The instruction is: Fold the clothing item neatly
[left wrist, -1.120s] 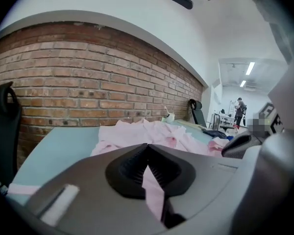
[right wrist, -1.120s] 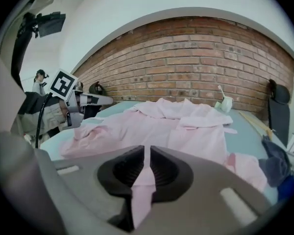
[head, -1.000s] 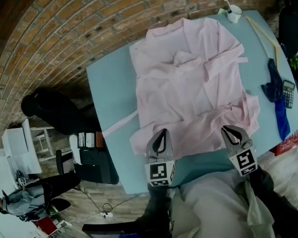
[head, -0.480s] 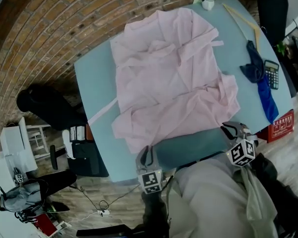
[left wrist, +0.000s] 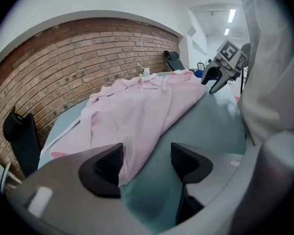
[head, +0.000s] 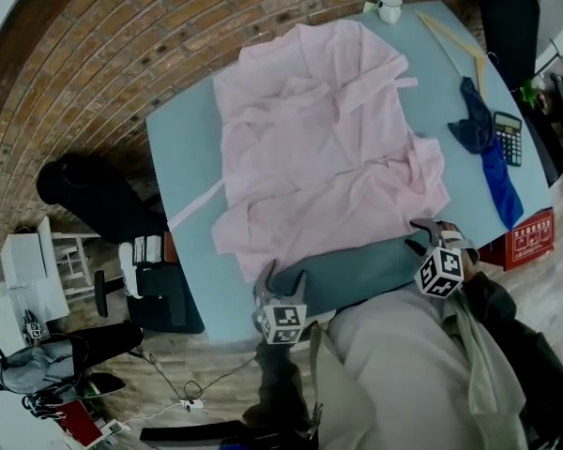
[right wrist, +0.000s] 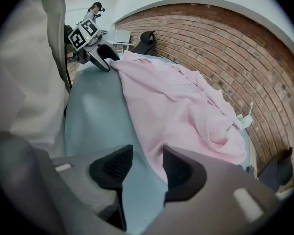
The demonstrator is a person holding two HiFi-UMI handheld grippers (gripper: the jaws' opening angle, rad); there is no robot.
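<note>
Garment: the pink garment lies spread but rumpled on the blue-green table. Its collar end is toward the brick wall and its hem toward the person.
Left gripper: the left gripper sits at the near table edge, jaws wide apart and gripping nothing. In the left gripper view the hem runs past one jaw; contact there cannot be settled.
Right gripper: the right gripper is just off the garment's near right corner, jaws parted by a narrower gap, bare table between them.
Change: a second ago both grippers sat on the hem. They have since drawn back toward the person and now stand clear of the cloth, which lies much as it did.
Meaning: judged a release and reset between grasps. No clean fold is visible, so the folding appears barely begun.
Next need: probably a fresh hold on hem or sleeve.
Bystanders: a calculator and a blue cloth lie to the right, apart from the garment.
</note>
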